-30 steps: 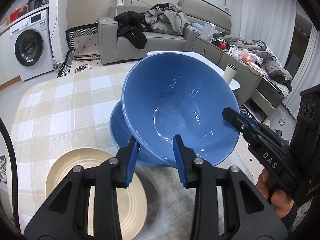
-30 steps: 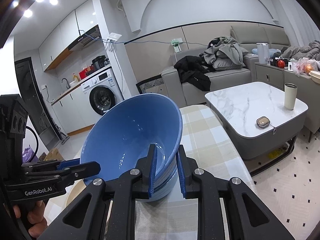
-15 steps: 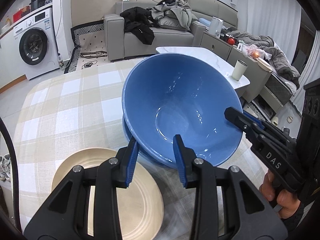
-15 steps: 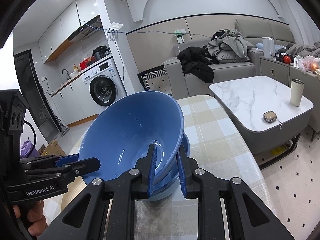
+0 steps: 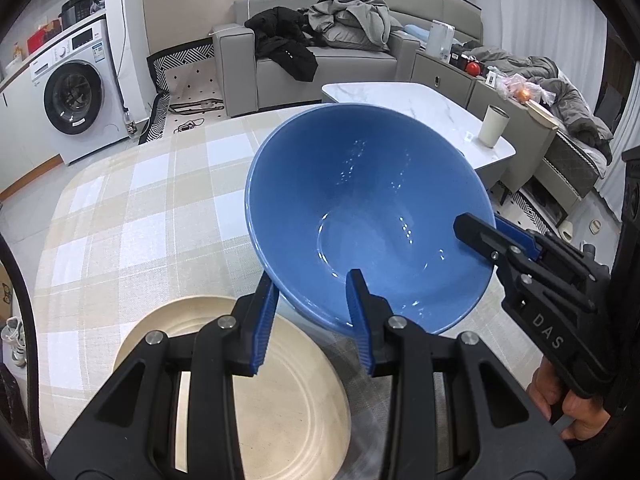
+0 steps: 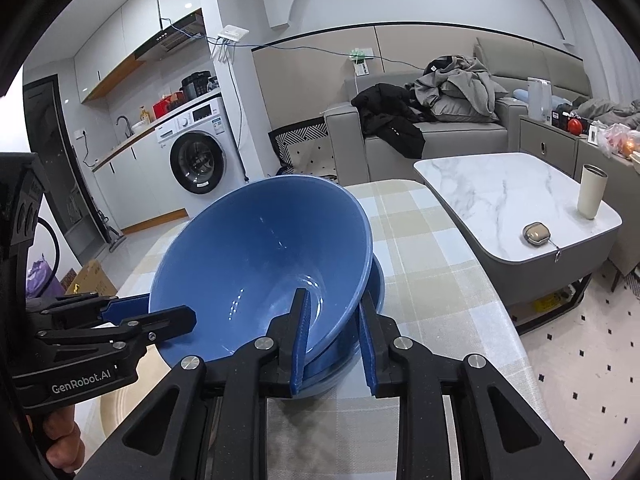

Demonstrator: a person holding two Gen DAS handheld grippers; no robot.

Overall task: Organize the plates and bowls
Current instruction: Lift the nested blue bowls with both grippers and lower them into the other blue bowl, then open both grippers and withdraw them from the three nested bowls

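Note:
A large blue bowl (image 5: 372,216) sits tilted in a second blue bowl (image 6: 378,280) on the checked tablecloth. My left gripper (image 5: 310,292) is open, its jaws astride the upper bowl's near rim; it also shows at the left of the right wrist view (image 6: 160,312). My right gripper (image 6: 334,312) has opened, its jaws on either side of the bowl's rim, a gap at the outer one. It shows at the right of the left wrist view (image 5: 488,232). A beige plate (image 5: 256,400) lies under my left gripper.
The table (image 5: 140,208) carries a beige and white checked cloth. A white marble coffee table (image 6: 512,196) with a cup (image 6: 592,192) and a small case stands to the right. A sofa with clothes and a washing machine (image 5: 76,100) stand behind.
The upper bowl has come down and nested into the lower one, which is now hidden in the left wrist view. My right gripper's jaws have spread off the rim.

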